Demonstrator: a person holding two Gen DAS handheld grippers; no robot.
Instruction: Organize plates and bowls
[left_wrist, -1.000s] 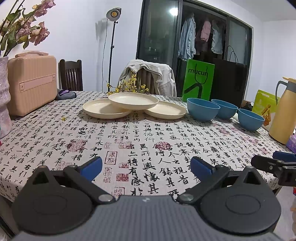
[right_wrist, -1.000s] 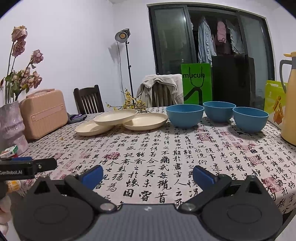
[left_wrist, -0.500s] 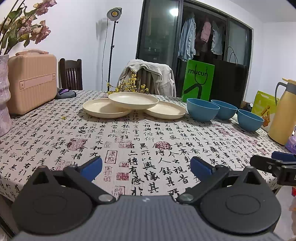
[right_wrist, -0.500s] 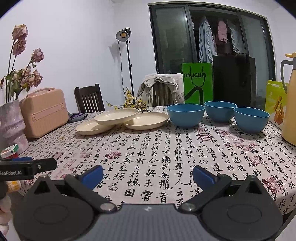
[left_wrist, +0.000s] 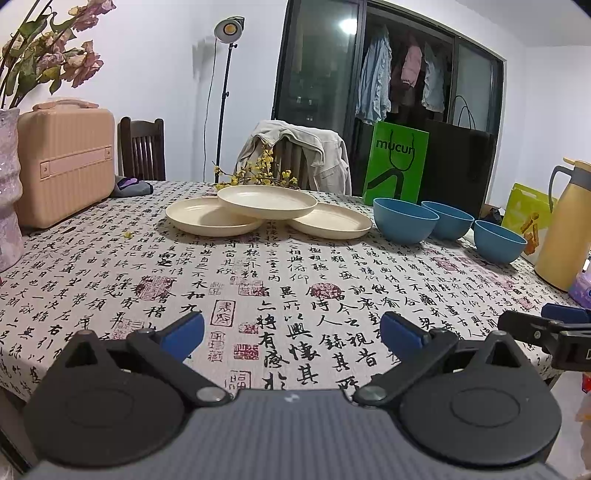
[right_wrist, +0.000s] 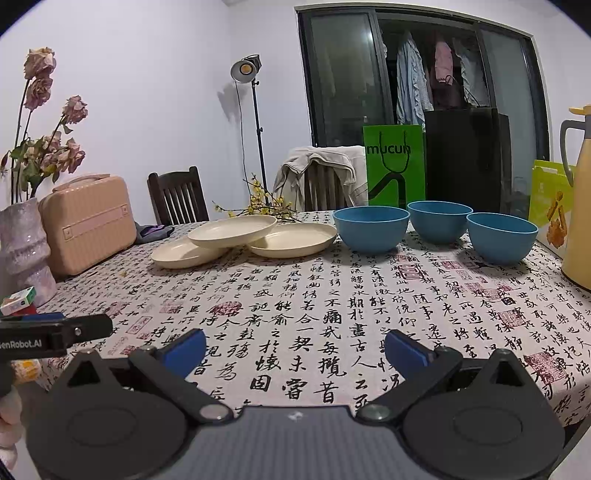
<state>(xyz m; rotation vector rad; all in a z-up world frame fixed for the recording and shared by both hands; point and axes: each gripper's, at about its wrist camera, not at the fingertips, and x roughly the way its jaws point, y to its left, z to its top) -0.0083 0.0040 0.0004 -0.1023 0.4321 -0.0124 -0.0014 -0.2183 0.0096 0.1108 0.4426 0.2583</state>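
Three cream plates lie at the table's far side: a left plate (left_wrist: 207, 220), a right plate (left_wrist: 332, 223), and a top plate (left_wrist: 266, 199) resting across both. To their right stand three blue bowls, the nearest to the plates (left_wrist: 405, 223), a middle one (left_wrist: 447, 218) and a right one (left_wrist: 499, 244). The same plates (right_wrist: 232, 230) and bowls (right_wrist: 371, 227) show in the right wrist view. My left gripper (left_wrist: 291, 332) hovers open over the near table edge, holding nothing. My right gripper (right_wrist: 295, 347) is open too, also near the front edge, well short of the dishes.
A pink case (left_wrist: 64, 162) and a vase of dried flowers (left_wrist: 8, 188) stand at the left. A yellow thermos (left_wrist: 563, 225) stands at the right edge. Chairs, a green bag (left_wrist: 397, 168) and a lamp stand (left_wrist: 223, 99) lie behind the table (left_wrist: 258, 280).
Both grippers have drifted slightly; the views shifted a little, and the dishes have not moved. Both stay open.
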